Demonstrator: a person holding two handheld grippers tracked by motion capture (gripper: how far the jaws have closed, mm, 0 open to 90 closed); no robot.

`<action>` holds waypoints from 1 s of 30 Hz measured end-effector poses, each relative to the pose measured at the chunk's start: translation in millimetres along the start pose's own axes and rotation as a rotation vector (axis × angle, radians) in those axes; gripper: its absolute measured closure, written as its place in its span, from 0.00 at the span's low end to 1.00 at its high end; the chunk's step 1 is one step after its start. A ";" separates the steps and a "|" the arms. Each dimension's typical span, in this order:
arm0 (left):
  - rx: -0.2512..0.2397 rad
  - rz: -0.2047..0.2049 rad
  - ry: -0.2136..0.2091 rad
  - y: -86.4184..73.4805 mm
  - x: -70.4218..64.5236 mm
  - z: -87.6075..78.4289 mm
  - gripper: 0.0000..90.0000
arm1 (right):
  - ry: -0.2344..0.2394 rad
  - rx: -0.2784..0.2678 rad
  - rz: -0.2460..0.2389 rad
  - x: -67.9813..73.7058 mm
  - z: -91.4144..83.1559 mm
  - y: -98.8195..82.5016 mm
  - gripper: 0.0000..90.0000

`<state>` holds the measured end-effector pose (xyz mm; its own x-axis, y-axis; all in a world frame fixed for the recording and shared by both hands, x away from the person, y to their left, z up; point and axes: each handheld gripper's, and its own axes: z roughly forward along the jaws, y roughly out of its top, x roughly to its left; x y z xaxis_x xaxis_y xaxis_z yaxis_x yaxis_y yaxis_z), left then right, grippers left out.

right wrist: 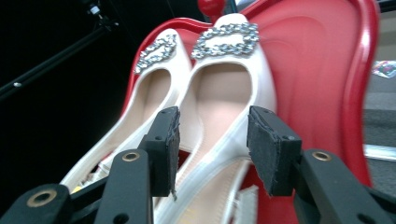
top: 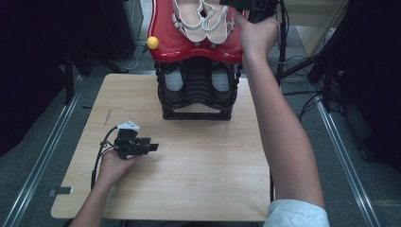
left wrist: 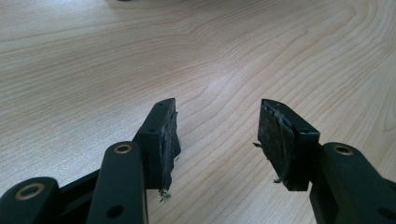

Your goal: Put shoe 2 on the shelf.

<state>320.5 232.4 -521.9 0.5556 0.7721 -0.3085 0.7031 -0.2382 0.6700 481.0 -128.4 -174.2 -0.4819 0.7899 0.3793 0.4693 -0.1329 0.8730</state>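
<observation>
— Gleaming at twelve o'clock: cream patent shoes (right wrist: 219,107) with rhinestone buckles, on the glossy red moulded shelf (top: 165,45).
— Right gripper (right wrist: 212,140)?
— Parted, unloaded, just above them. Left gripper (left wrist: 217,140) gapes over woodgrain table (left wrist: 140,46) at eight o'clock.

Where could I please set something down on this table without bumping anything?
The wooden table is bare between the black shoe rack and the near edge, right of the left claw. The red top tray is crowded: white shoes fill it, with the right claw open over them.
</observation>
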 end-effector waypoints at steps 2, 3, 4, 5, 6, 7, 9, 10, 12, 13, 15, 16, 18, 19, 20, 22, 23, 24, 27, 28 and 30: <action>0.000 -0.001 0.001 0.0 0.1 -0.1 0.53 | -0.004 0.001 0.001 -4.9 -2.8 -0.9 0.61; 0.000 0.000 0.002 0.0 0.2 -0.2 0.53 | -0.008 -0.001 0.004 -7.8 -4.1 -1.5 0.61; -0.002 -0.001 0.002 0.0 0.0 -0.3 0.53 | -0.011 -0.001 0.004 -11.0 -5.4 -2.1 0.61; -0.003 0.000 0.000 0.1 0.0 -0.7 0.53 | -0.016 -0.001 0.006 -14.3 -6.6 -2.7 0.61; -0.007 0.001 -0.001 0.1 -0.4 -0.8 0.53 | -0.018 -0.001 0.003 -17.8 -7.7 -3.4 0.61; -0.007 0.004 0.000 0.2 -0.7 -0.8 0.53 | -0.024 0.002 0.008 -20.7 -9.1 -4.0 0.61; -0.010 0.007 0.002 0.2 -1.1 -0.7 0.53 | -0.028 -0.001 0.015 -26.5 -12.1 -5.0 0.60; -0.010 0.007 0.001 0.2 -1.2 -0.5 0.53 | -0.031 -0.003 0.014 -29.3 -13.5 -5.7 0.60; -0.011 0.007 0.002 0.2 -1.3 -0.6 0.53 | -0.036 -0.005 0.011 -34.0 -16.3 -6.8 0.60; -0.011 0.007 0.002 0.2 -1.2 -0.7 0.53 | -0.040 -0.005 0.012 -36.3 -17.9 -7.6 0.59; -0.011 0.008 0.003 0.2 -0.9 -1.2 0.53 | -0.038 -0.012 0.009 -41.1 -20.7 -9.3 0.59; -0.011 0.008 0.003 0.2 -0.8 -1.4 0.53 | -0.043 -0.012 0.006 -43.6 -22.3 -10.5 0.59; -0.012 0.010 0.003 0.3 -0.5 -1.8 0.53 | -0.049 -0.012 0.001 -48.8 -25.1 -13.4 0.58; -0.012 0.010 0.004 0.3 -0.4 -1.8 0.53 | -0.054 -0.015 -0.011 -51.7 -26.6 -15.4 0.58; -0.012 0.011 0.005 0.3 -0.3 -1.8 0.53 | -0.057 -0.020 -0.024 -54.3 -28.1 -17.5 0.58; -0.010 0.012 0.003 0.2 -0.1 -1.7 0.53 | -0.066 -0.020 -0.030 -59.4 -31.6 -21.3 0.58; -0.009 0.012 0.003 0.3 -0.1 -1.6 0.53 | -0.066 -0.021 -0.029 -62.4 -33.0 -23.4 0.58; -0.008 0.012 0.003 0.3 -0.2 -1.4 0.53 | -0.065 -0.024 -0.020 -65.3 -34.3 -25.2 0.58; -0.006 0.014 0.003 0.4 -0.5 -1.7 0.53 | -0.067 -0.026 -0.018 -72.3 -38.1 -29.9 0.58; -0.006 0.016 0.003 0.5 -0.3 -2.0 0.52 | -0.071 -0.020 -0.019 -74.0 -39.3 -31.3 0.58; -0.010 0.015 0.005 0.4 -0.1 -2.3 0.52 | -0.081 -0.017 -0.031 -77.9 -41.7 -34.9 0.57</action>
<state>319.7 233.6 -520.0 0.5635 0.7715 -0.2952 0.6906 -0.2438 0.6809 471.4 -210.2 -221.5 -0.4343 0.8397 0.3261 0.4422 -0.1167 0.8893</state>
